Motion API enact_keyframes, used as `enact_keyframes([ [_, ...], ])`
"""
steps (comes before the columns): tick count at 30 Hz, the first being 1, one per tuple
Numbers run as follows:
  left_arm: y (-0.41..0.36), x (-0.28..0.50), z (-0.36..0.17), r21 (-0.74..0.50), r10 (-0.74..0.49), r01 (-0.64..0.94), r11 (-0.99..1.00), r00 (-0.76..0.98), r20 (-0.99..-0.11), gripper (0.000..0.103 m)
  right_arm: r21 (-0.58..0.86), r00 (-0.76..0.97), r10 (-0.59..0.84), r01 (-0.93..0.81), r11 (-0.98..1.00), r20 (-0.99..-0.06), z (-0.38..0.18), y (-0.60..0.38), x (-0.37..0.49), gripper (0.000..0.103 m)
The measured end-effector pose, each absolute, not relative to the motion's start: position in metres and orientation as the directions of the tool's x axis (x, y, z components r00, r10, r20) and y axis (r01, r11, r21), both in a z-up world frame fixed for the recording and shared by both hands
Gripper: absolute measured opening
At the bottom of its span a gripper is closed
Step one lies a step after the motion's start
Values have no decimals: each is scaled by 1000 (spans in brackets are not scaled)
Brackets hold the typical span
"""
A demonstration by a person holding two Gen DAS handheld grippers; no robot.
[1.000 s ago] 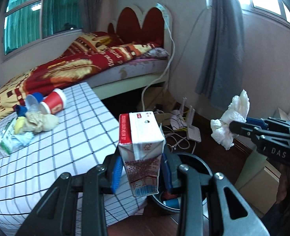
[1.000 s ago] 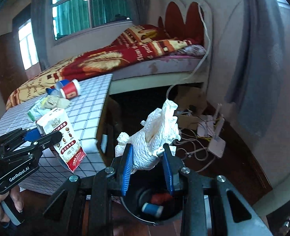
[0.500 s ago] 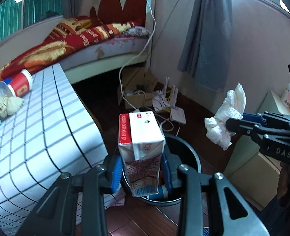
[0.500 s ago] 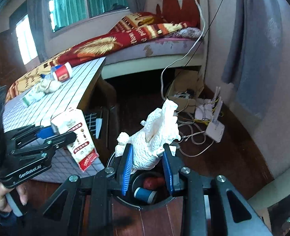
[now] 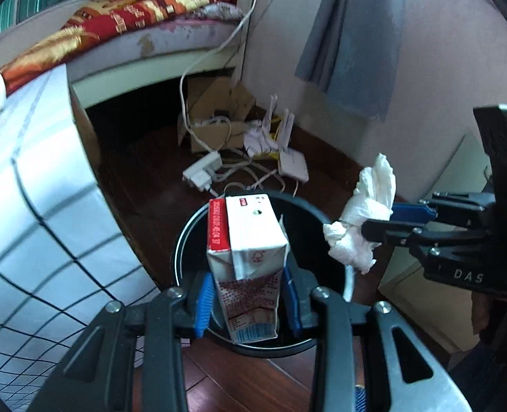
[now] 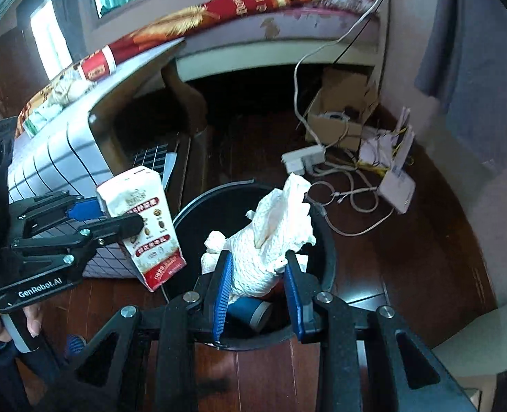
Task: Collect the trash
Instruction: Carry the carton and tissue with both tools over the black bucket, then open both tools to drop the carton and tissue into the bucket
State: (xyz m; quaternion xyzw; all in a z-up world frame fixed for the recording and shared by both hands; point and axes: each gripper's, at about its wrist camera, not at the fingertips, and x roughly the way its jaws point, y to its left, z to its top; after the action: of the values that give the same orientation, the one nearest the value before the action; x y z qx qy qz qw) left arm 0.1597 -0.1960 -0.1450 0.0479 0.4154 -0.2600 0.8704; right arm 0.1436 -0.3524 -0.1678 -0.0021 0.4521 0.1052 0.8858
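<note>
Presently the drop-off step is in hand: both loads hang over the bin (image 5: 181,240), a black round pail on the wooden floor, just beside the checked table (image 5: 30,206). Inside it lie a blue cup (image 6: 250,310) and something red, partly hidden. More trash sits on the table: a red cup (image 6: 97,65) and wrappers (image 6: 44,113), not yet collected.

The left gripper (image 5: 248,300) is clamped on a carton (image 5: 246,261), upright, over the bin mouth. The right gripper (image 6: 258,292) pinches a tissue wad (image 6: 274,240) between its blue pads (image 6: 224,292), also above the opening.

Judgement: the next move calls for spreading each pair of fingers so carton and tissue fall inside the rim; the carton hangs near the bin's table-side edge in the right view, so a slight inward shift seems prudent
</note>
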Motion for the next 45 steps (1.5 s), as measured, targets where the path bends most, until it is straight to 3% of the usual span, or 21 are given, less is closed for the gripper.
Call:
enact_keyframes([
  [4,-200,169,-163,-156,-421,500,852,478,-771,41,111,504,215,-228,967,-836,-195,-348,160,35],
  [5,-200,172,-171,-165,-416,492,855,458,-785,46,95,481,196,-226,970,-855,-206,-347,165,54],
  [6,-199,174,-175,-153,-394,477,866,459,-796,62,49,466,139,-199,979,-874,-217,-349,169,71],
  [7,-197,174,-178,-136,-371,461,877,470,-801,72,32,461,114,-181,983,-880,-222,-350,171,98],
  [8,-195,174,-179,-126,-360,453,882,478,-801,73,44,455,116,-166,985,-883,-227,-355,172,101],
  [9,-192,172,-181,-105,-336,439,892,489,-805,76,47,452,109,-146,988,-886,-230,-361,171,101],
  [12,-186,166,-186,-58,-276,400,914,512,-813,100,22,454,61,-90,996,-889,-234,-371,172,103],
  [24,-153,147,-160,-21,-221,324,946,598,-771,100,-96,512,-30,-103,990,-859,-204,-344,157,103],
  [45,-81,114,-68,-43,-166,180,983,754,-635,100,-220,664,-113,-80,972,-739,-79,-261,125,103],
])
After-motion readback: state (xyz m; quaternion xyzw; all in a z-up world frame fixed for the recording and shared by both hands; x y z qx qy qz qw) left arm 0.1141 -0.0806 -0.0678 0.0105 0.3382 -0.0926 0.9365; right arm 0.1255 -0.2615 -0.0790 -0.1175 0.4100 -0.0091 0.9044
